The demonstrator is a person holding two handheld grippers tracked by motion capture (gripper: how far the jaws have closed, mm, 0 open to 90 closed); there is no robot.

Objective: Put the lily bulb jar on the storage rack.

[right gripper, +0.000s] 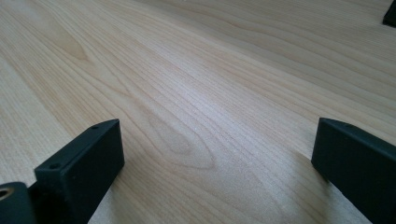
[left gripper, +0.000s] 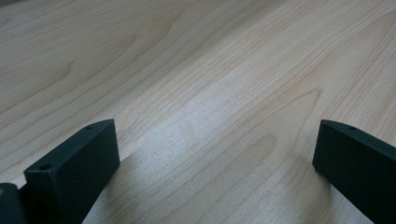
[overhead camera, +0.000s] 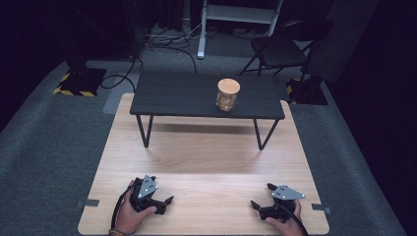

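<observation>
left gripper (overhead camera: 164, 202): resting on light wooden table (overhead camera: 206, 162), jaws gaping wide, gripping nothing
right gripper (overhead camera: 259, 197): same, spread wide, empty
jar (overhead camera: 227, 94): sitting untouched on dark bench (overhead camera: 182, 93), well apart
progress: nothing is happening yet; reach and grasp look pending

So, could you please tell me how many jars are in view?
1. The jar, closed with a wooden lid, stands right of centre on the small dark table at the far end of the wooden board; nothing appears hidden.

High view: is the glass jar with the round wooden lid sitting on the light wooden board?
No, the glass jar with the round wooden lid stands on the small black table.
</observation>
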